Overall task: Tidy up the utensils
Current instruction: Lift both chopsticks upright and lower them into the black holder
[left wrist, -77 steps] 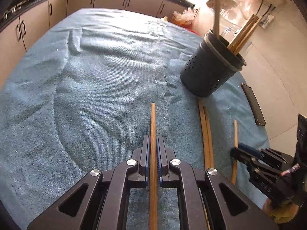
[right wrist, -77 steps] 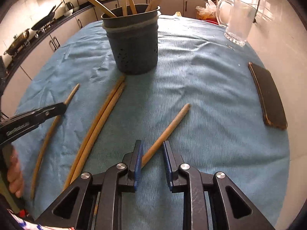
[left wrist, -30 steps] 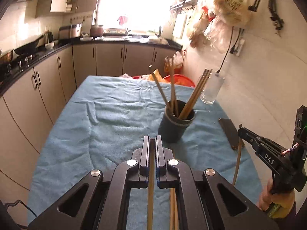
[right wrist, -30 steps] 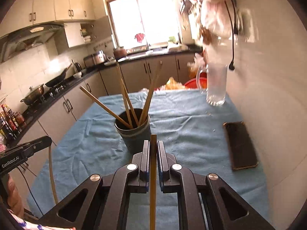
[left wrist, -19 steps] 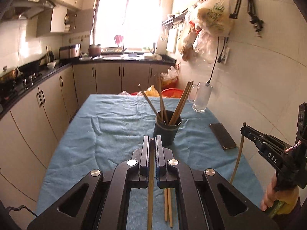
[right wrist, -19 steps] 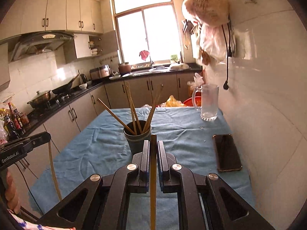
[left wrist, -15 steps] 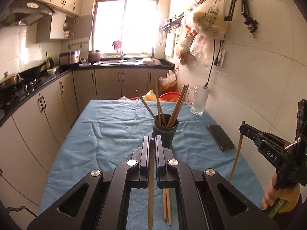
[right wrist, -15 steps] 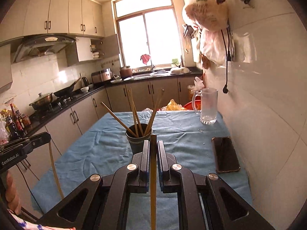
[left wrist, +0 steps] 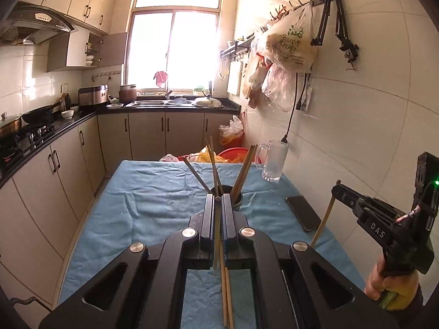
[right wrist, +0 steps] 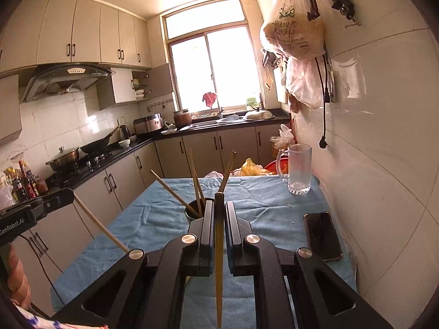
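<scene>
Each gripper is pinched shut on one slim, round wooden chopstick: the left gripper [left wrist: 218, 219] holds its chopstick [left wrist: 217, 227] and the right gripper [right wrist: 219, 224] holds its own [right wrist: 218, 246], both lifted above the table with the long axis running forward along the fingers. Ahead, a dark round holder [right wrist: 196, 211] stands on the rumpled blue cloth [left wrist: 153, 203] with about five chopsticks fanning upward from it. Two more chopsticks [left wrist: 227, 296] lie side by side on the cloth below the left gripper, pointing toward the holder.

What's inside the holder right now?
Several chopsticks stand in the holder, leaning outward. Its lower part and inside are hidden behind the right gripper.
</scene>
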Tool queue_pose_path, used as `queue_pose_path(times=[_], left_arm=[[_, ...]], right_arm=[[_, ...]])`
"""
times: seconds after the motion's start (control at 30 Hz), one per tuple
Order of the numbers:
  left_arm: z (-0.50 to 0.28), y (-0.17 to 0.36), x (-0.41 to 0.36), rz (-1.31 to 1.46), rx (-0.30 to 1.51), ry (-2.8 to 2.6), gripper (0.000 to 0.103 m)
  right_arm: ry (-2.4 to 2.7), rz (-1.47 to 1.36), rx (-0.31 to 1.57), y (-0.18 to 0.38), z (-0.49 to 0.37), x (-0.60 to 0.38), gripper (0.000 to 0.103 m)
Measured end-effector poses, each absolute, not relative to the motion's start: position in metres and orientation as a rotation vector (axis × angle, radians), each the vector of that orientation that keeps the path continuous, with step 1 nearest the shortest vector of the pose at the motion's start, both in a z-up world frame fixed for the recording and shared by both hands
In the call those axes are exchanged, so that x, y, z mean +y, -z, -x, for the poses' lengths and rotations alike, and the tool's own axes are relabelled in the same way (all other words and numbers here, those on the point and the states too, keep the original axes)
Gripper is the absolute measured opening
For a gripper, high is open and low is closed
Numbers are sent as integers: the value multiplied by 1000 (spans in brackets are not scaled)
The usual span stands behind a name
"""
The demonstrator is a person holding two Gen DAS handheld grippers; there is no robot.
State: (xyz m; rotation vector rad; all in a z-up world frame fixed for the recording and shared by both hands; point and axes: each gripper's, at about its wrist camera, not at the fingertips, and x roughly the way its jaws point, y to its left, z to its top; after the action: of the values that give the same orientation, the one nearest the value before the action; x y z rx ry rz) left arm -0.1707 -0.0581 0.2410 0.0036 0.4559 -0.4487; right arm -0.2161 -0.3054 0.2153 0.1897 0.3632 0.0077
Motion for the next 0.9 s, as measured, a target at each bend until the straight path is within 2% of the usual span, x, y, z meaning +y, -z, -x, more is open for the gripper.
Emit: queue_pose_path(times=[0.9], left_arm=[[140, -248, -79, -108, 475, 383, 0]], right_arm=[[-32, -177, 351, -230, 192, -307, 7]])
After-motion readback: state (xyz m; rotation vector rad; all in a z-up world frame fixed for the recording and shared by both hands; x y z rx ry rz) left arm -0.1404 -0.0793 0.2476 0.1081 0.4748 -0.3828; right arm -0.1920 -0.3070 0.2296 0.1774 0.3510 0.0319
